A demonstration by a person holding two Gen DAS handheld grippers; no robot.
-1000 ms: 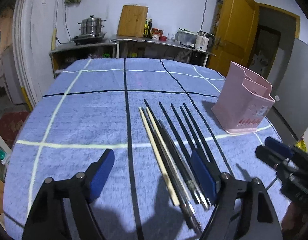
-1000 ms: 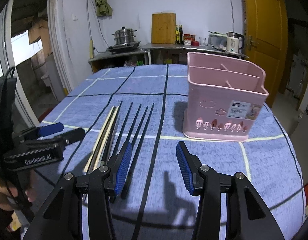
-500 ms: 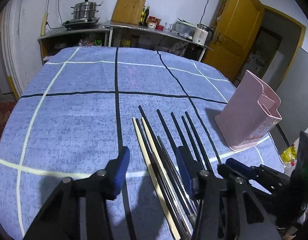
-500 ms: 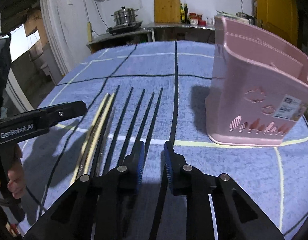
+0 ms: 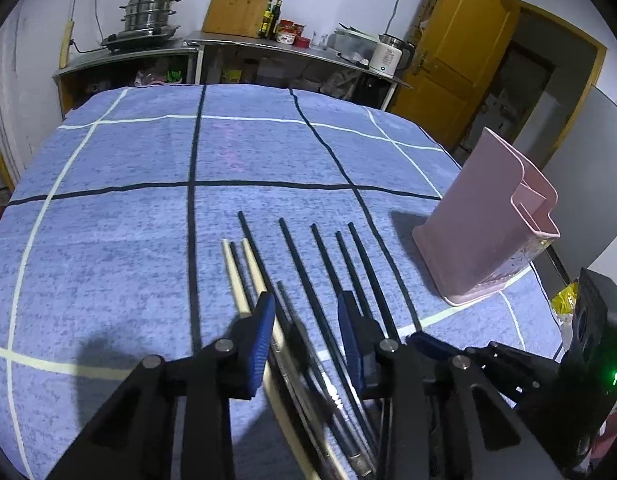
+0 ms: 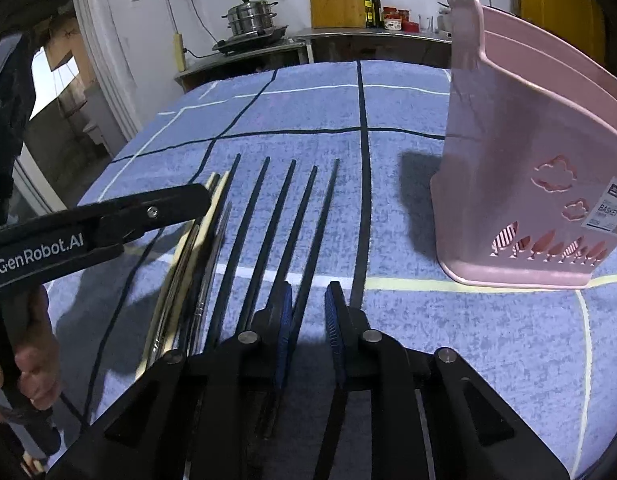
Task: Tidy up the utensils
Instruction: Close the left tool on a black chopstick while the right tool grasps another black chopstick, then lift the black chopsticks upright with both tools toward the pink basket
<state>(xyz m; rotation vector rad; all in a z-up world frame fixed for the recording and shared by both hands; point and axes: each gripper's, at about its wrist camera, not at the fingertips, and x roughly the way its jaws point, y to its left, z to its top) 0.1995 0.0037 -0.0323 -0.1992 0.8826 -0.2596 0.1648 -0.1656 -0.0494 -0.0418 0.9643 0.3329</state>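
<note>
chopsticks (image 5: 296,256) side by side on tablecloth (image 5: 120,240), basket (image 5: 488,240) to their right

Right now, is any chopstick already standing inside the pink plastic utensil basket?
No. The pink plastic utensil basket shows only empty compartments at its top, and the black chopsticks all lie flat on the blue checked tablecloth.

A blue tablecloth (image 5: 128,208) crossed by black and white lines spreads out ahead of the claws and beneath them. Far beyond them, against the white wall, a steel steamer pot (image 5: 148,10) sits on a metal counter (image 5: 268,46), with a wooden cutting board (image 5: 239,2), dark bottles (image 5: 271,19) and a white kettle (image 5: 389,54) along it. Ahead and to the right stands a yellow door (image 5: 460,52).
</note>
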